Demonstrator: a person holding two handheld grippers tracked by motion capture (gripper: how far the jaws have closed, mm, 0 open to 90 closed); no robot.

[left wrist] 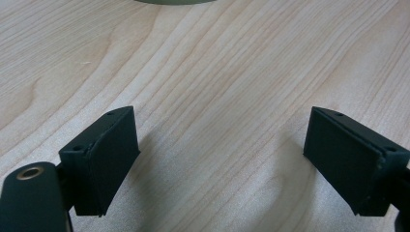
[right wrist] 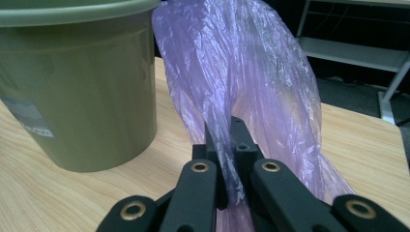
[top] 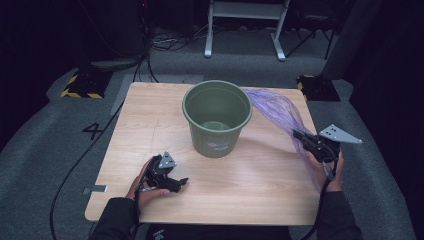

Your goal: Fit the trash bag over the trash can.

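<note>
right claw [right wrist: 231,145] pinching purple bin bag [right wrist: 251,77], right of green bucket [top: 217,117] | left claw [left wrist: 222,159] idling open, near-left bench [top: 150,120] | bucket not yet lined, bagging pending

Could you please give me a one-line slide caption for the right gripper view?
Right tool shut on a purple plastic bag beside a green bucket on the wooden table.

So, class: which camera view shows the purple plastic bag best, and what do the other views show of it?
The right gripper view: the purple plastic bag looms close, crinkles clear, pinched between the right gripper's shut jaws. The high view shows it small, stretching from the green bucket to that gripper. The left gripper view faces bare table.
</note>
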